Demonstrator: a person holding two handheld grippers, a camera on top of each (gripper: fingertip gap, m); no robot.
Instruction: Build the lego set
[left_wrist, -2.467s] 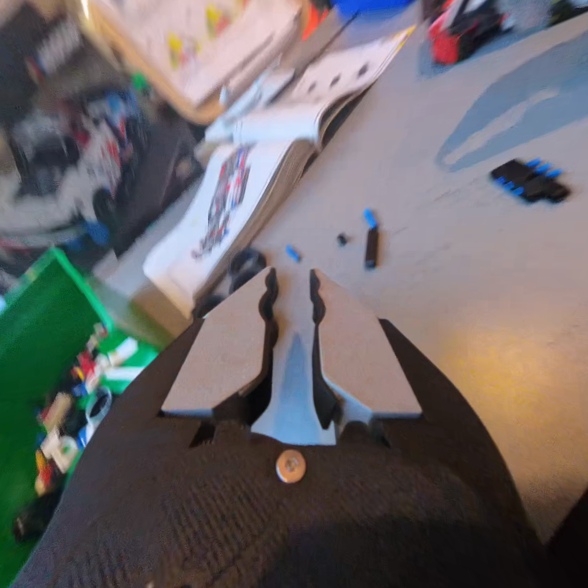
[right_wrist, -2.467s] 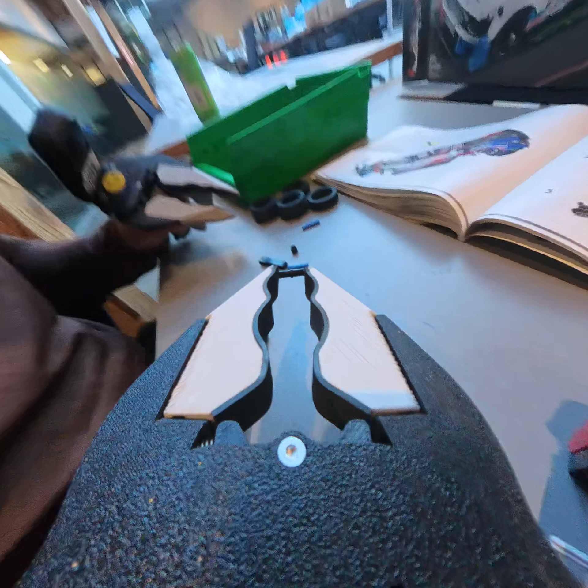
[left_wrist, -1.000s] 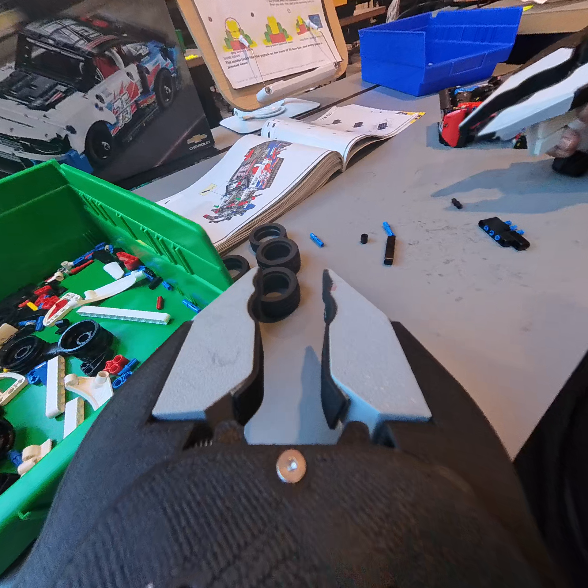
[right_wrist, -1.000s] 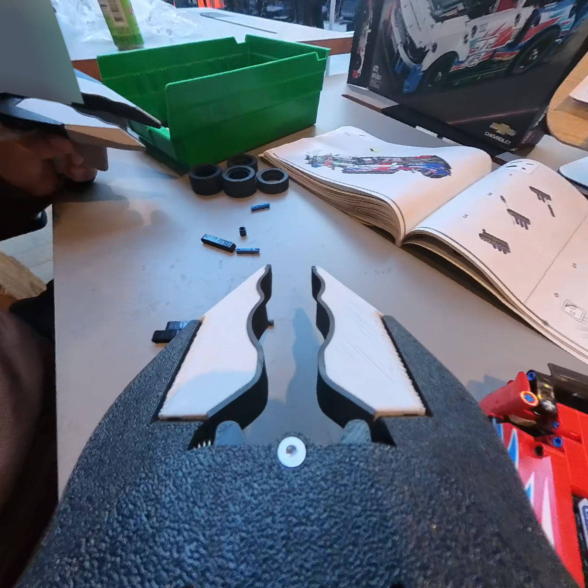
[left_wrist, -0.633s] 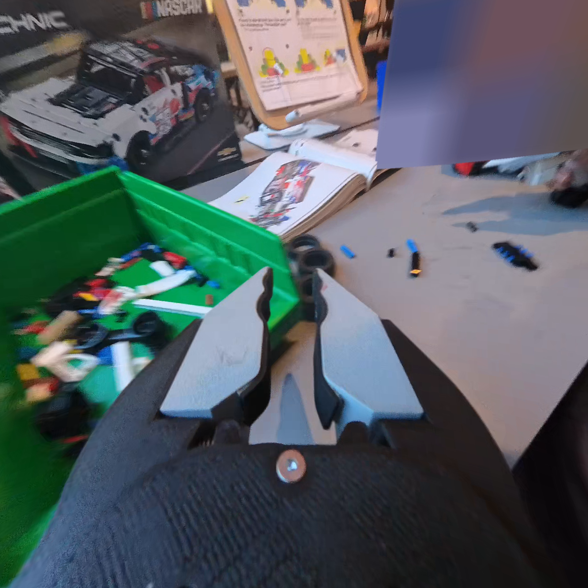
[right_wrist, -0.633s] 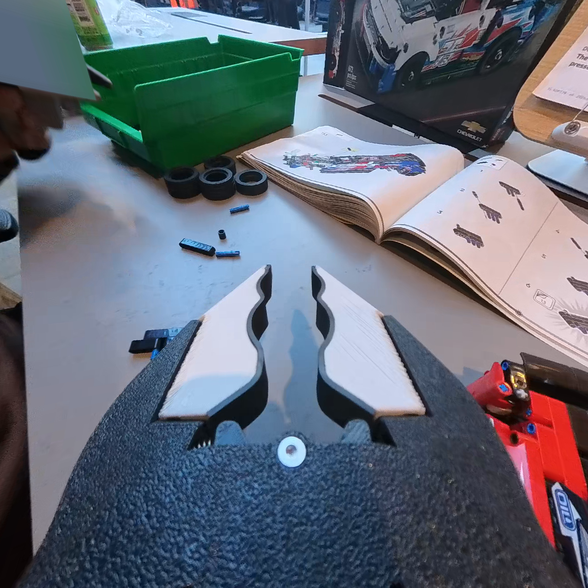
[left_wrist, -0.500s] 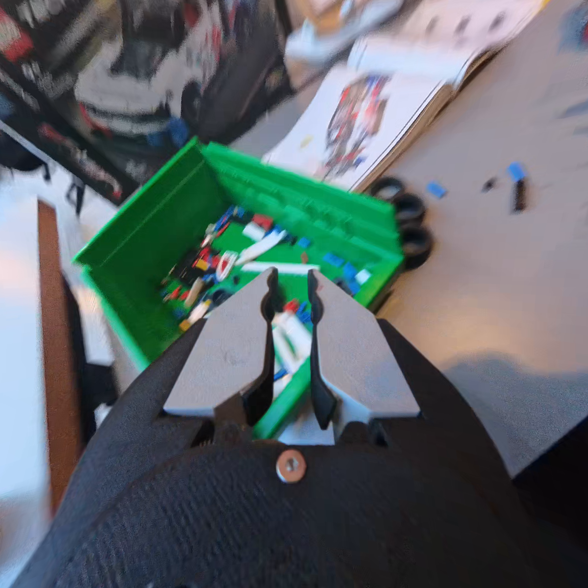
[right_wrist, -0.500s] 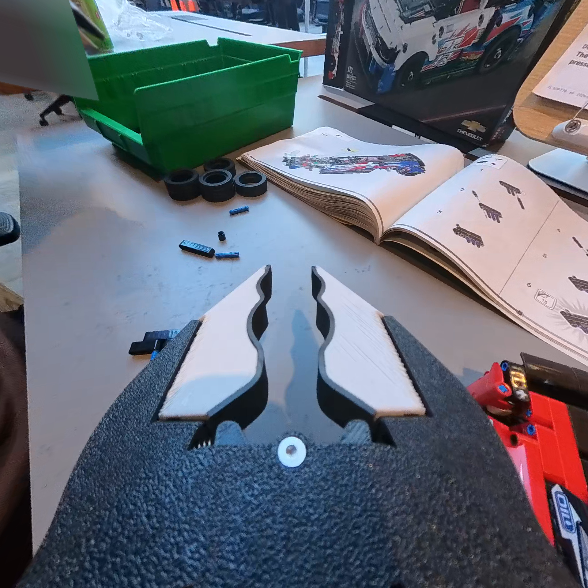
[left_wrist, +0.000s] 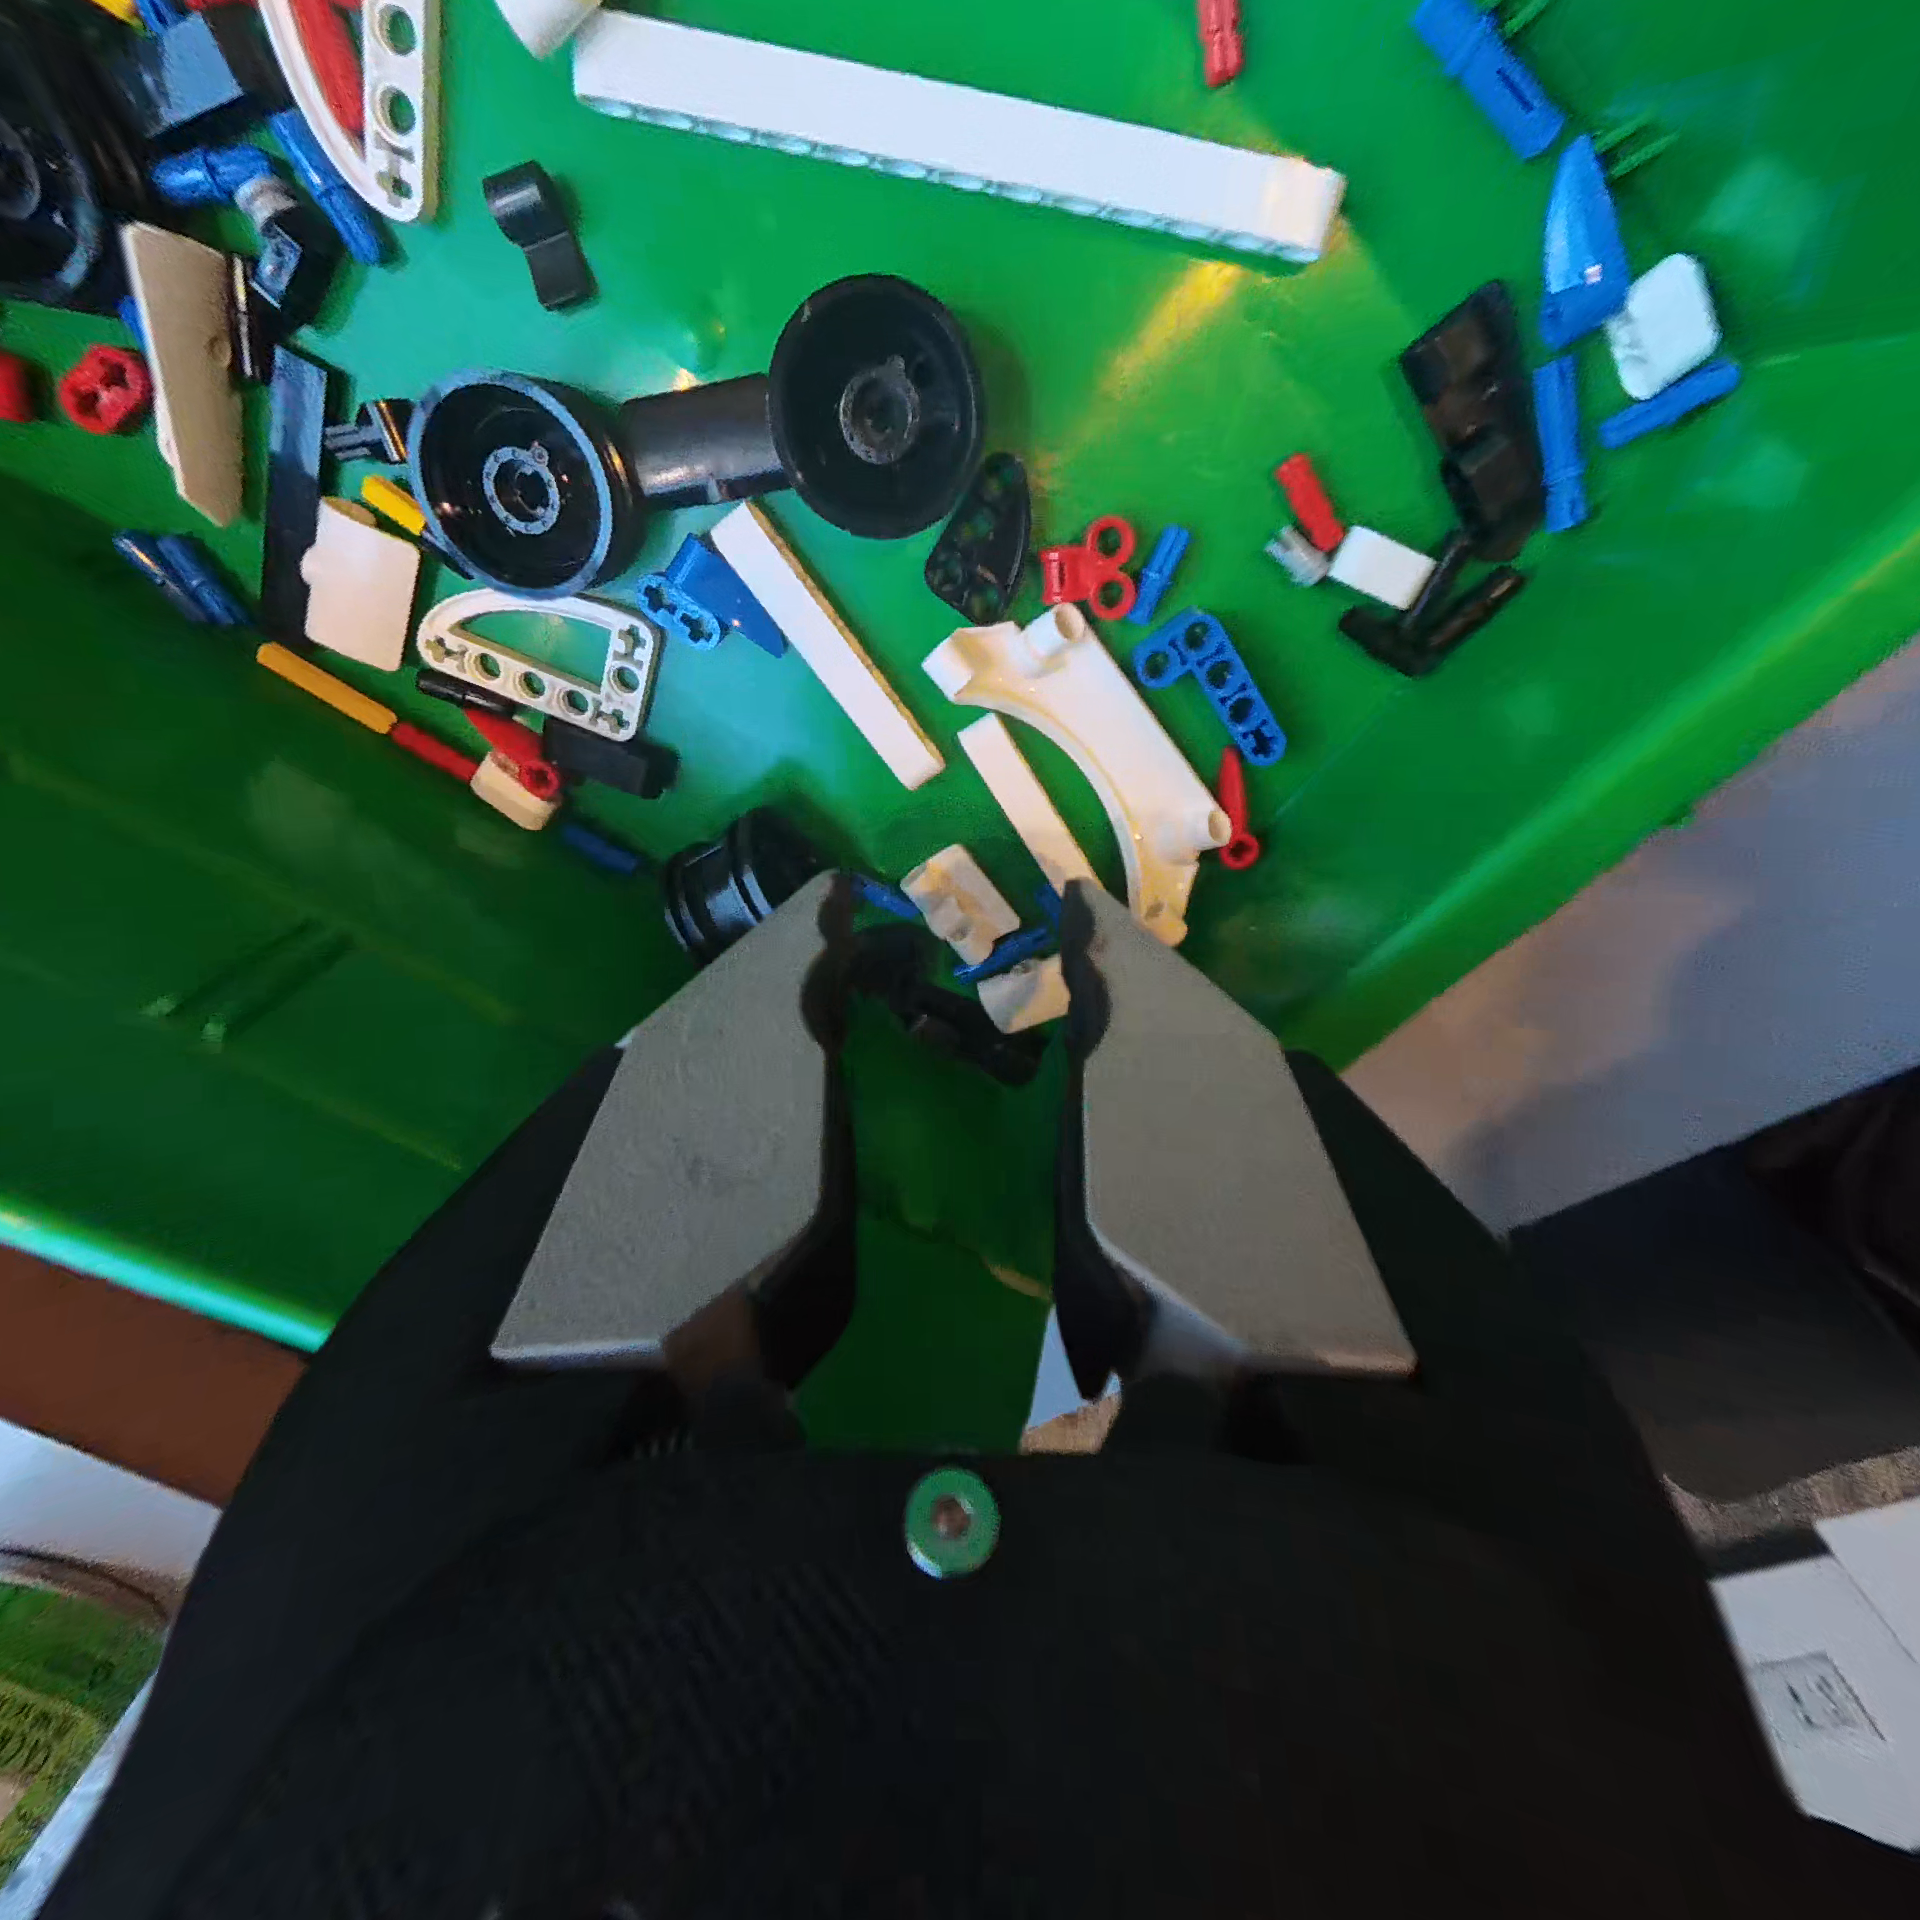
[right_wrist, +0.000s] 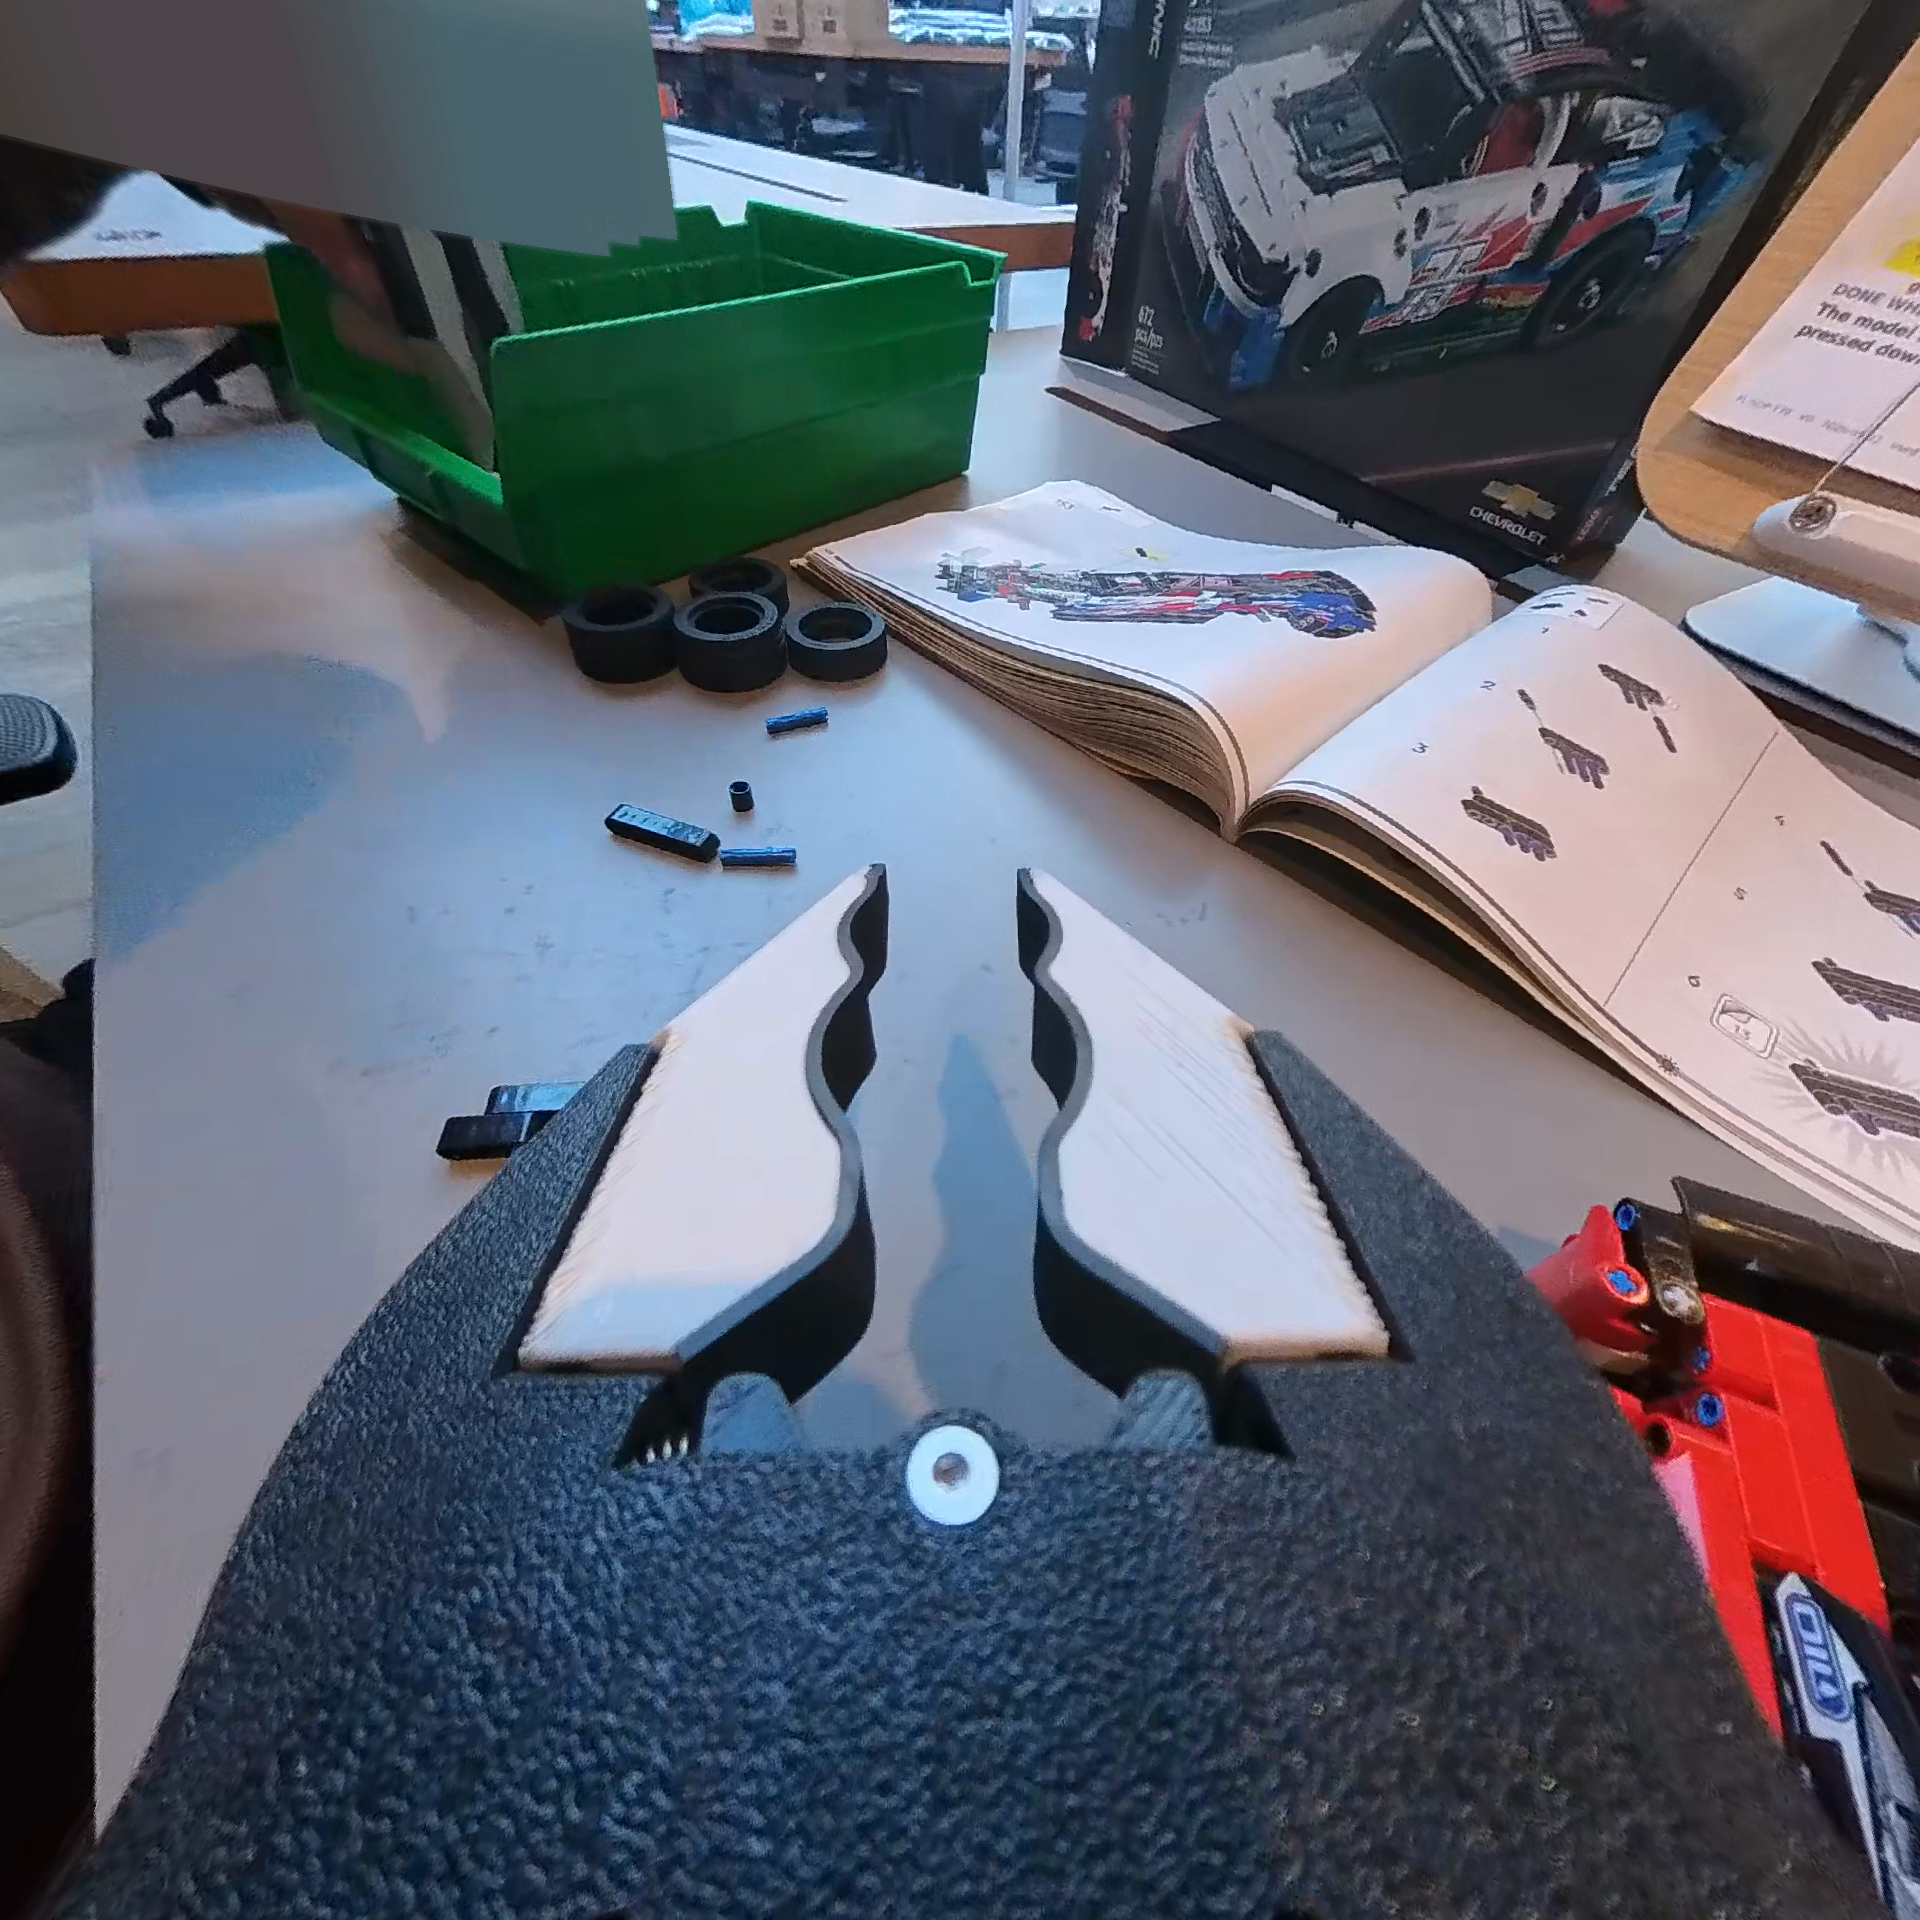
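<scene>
Two claws, both empty. My left claw (left_wrist: 951, 914) points steeply down into the green bin (left_wrist: 1507, 831), its jaws parted, nothing between them. Just past its tips, near the bin's near wall, lie a small white piece (left_wrist: 956, 902), a blue pin (left_wrist: 1003, 951) and a black piece (left_wrist: 966, 1023), none of them touched as far as I can tell. A white curved arch (left_wrist: 1101, 748) lies just beyond the right tip, a small black hub (left_wrist: 722, 883) beside the left tip. Farther toward the bin's middle are two black wheels (left_wrist: 520, 483) and, near the far wall, a long white beam (left_wrist: 956, 135).

My right claw (right_wrist: 951, 883) hovers level over the grey surface (right_wrist: 364, 935), jaws apart and holding nothing. Ahead of its left tip lie a black beam (right_wrist: 662, 831), a blue pin (right_wrist: 758, 856) touching its end, and a tiny black bushing (right_wrist: 741, 796). Four black tyres (right_wrist: 727, 629) sit against the bin's front corner. An open instruction book (right_wrist: 1299, 707) lies to the right, and the red partly built model (right_wrist: 1704, 1382) sits at the surface's near right edge, beside my claw's body.
</scene>
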